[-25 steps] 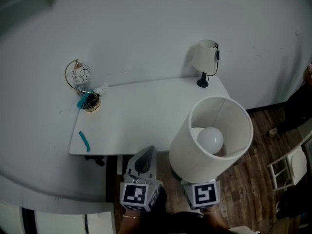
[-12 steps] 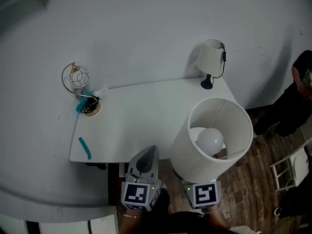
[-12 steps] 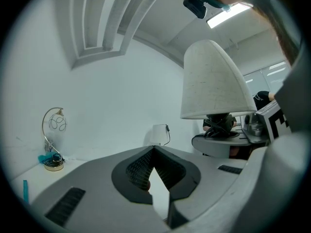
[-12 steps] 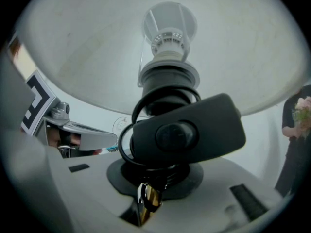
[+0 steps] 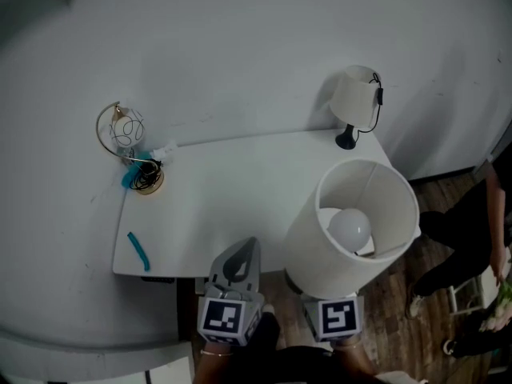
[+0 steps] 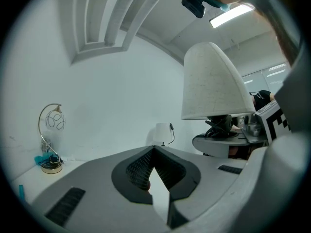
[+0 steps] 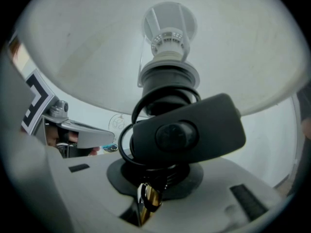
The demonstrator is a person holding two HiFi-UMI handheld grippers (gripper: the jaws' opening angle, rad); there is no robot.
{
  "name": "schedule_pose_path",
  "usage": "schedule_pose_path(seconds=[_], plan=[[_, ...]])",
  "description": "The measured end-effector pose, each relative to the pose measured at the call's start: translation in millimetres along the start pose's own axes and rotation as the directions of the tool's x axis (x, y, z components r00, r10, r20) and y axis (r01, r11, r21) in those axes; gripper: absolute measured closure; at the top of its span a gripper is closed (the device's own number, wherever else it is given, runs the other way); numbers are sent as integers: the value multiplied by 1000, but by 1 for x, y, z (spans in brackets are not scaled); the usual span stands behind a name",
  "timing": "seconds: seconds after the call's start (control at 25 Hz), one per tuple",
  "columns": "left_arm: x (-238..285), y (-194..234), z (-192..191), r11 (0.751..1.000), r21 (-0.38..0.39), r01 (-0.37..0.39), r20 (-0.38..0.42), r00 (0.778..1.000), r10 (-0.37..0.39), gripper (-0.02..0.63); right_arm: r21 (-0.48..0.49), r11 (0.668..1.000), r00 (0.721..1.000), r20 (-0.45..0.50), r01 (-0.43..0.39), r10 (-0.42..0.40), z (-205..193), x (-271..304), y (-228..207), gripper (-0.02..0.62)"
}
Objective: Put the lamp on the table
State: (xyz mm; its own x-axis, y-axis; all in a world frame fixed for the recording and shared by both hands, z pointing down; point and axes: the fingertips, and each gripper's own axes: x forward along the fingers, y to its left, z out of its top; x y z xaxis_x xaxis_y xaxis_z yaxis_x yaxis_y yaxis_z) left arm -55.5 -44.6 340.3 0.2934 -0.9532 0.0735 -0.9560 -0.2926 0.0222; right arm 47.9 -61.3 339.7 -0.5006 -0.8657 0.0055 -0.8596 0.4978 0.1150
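Observation:
A big lamp with a white drum shade and a bare bulb hangs upright off the table's front right corner. My right gripper is shut on its dark stem below the socket, where a black cord and its inline switch are coiled. In the head view the shade hides those jaws. The white table lies ahead and to the left. My left gripper is shut and empty, its tip at the table's front edge, beside the shade.
A small white-shaded lamp stands at the table's back right corner. A gold wire-globe lamp with a cable sits at the back left, and a teal strip lies near the front left. A person in dark clothes is on the wooden floor at the right.
The held lamp and both grippers have hardly moved. The head view has shifted a little, so the table sits further right. The person at the right has moved lower in the picture.

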Motion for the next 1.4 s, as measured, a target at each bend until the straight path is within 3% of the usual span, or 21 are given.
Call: schedule_pose_path(seconds=[1.4], plan=[[75, 73, 8, 996, 19, 89, 24, 996, -89, 607, -15, 996, 996, 8, 86, -86, 1, 97, 2, 540]])
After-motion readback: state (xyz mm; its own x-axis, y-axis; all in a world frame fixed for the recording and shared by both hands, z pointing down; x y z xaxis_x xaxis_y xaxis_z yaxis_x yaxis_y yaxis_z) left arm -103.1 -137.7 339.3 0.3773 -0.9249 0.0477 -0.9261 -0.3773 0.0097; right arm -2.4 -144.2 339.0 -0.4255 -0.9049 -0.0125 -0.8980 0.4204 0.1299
